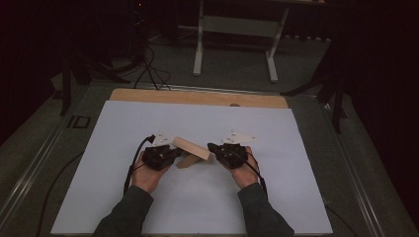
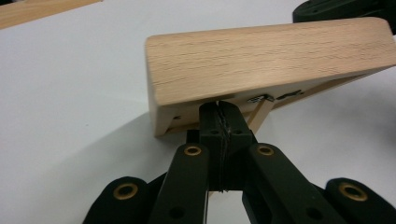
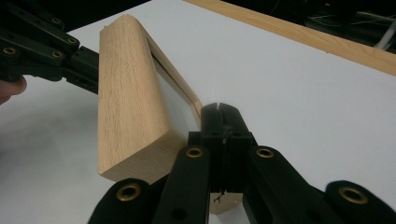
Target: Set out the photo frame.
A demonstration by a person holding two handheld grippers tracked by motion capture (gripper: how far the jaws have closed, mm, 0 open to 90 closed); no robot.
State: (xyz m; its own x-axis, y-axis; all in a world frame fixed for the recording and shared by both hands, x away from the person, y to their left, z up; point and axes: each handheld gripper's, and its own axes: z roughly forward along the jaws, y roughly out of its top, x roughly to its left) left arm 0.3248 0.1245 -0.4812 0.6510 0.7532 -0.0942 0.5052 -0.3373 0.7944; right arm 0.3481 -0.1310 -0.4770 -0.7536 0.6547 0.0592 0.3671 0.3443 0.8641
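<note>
With both the left gripper [image 1: 170, 154] and right gripper [image 1: 213, 148] closed and wedging under the tilted wooden block [image 1: 191, 148] between them, it is risking slipping off sideways.

Your forearms are covered by dark grey-green long sleeves [image 1: 126, 210] that end at the wrists. Each hand carries a matte black tool. The left tool [image 1: 174, 154] and the right tool [image 1: 212, 148] both have a pale grey three-cornered plate on top, dotted with small dark marks. A thin black cable [image 1: 132, 165] loops from the left tool along your wrist; another trails from the right. Close up, each tool has two flat black linkage arms fastened with brass-ringed rivets [image 2: 192, 150], and narrow black ribbed pads [image 3: 223, 122].
</note>
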